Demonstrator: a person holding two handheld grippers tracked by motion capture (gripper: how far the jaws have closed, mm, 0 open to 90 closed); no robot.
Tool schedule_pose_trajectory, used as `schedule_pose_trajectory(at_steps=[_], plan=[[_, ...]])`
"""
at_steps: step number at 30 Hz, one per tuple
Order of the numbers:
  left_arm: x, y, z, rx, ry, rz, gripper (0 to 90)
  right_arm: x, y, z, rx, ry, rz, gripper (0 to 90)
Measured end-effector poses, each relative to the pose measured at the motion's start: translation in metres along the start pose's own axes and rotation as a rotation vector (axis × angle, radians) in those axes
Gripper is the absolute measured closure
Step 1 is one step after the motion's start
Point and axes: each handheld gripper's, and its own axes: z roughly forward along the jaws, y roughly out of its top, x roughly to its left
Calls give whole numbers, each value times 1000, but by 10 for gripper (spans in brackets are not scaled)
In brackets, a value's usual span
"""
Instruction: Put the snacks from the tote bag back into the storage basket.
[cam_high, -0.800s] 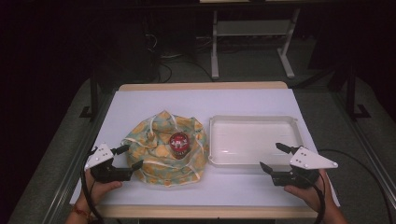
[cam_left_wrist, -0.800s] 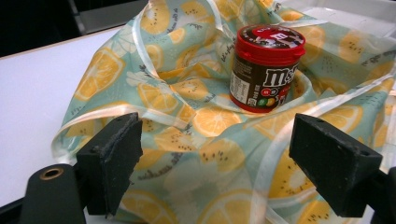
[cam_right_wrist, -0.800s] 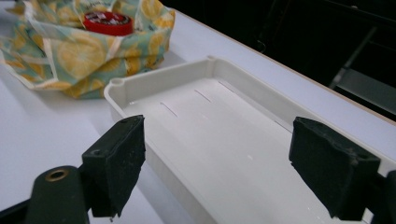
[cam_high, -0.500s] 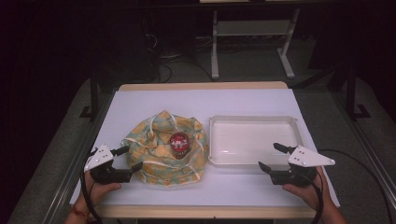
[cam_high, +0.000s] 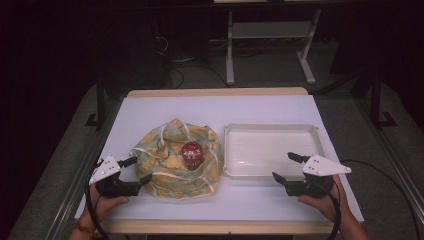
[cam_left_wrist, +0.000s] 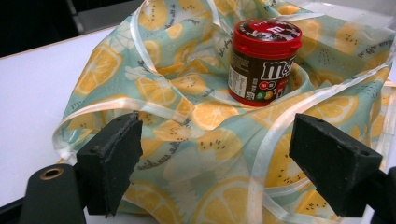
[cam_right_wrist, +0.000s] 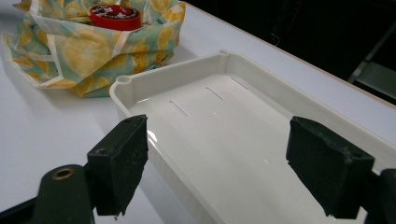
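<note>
It looks like the start, with the left gripper (cam_high: 133, 170) wide open by the lemon cloth bag (cam_high: 175, 159) holding the red-lid candy jar (cam_left_wrist: 263, 62), and the right gripper (cam_high: 287, 167) wide open by the white tray (cam_right_wrist: 163, 79), so next comes a grab; the jar's label reads from the left gripper view.

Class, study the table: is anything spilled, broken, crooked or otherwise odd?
Nothing is spilled or broken. The one oddity: the candy jar stands upright inside a crumpled, opened lemon-print bag, beside an empty white tray.
</note>
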Motion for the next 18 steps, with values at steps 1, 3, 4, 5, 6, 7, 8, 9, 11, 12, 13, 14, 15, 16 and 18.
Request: schedule_pose_trajectory(at_steps=[1,3,4,5,6,7,8,9,11,12,13,14,15,16,18], plan=[[-1,0,1,-1,-1,-3,168,0,1,0,3,0,-1,203],[-1,-1,1,3,-3,0,168,0,4,1,3,13,-8,216],[-1,-1,1,5,-5,-1,168,0,7,1,4,15,-13,224],[0,-1,1,6,-6,0,168,0,9,2,5,23,-13,226],[0,-1,2,6,-8,-2,168,1,12,3,10,30,-16,226],[0,-1,2,8,-11,-2,168,1,15,4,13,38,-25,226],[0,-2,3,10,-13,-4,168,2,18,5,12,46,-32,226],[-1,-2,3,13,-15,-5,168,3,20,7,17,56,-37,225],[-1,-2,4,18,-19,-1,168,5,23,11,28,63,-52,225],[-1,-2,4,19,-21,-2,168,5,24,13,36,72,-50,224],[-1,-2,5,18,-21,-3,168,5,26,15,43,77,-54,218],[-1,-2,5,18,-21,-3,168,6,26,17,48,82,-60,215],[-1,-2,5,17,-22,-5,168,7,27,19,48,87,-63,212],[-1,-2,5,19,-22,-1,168,7,28,20,50,94,-58,197],[-2,-2,5,19,-24,-1,168,7,30,22,48,112,-65,190]])
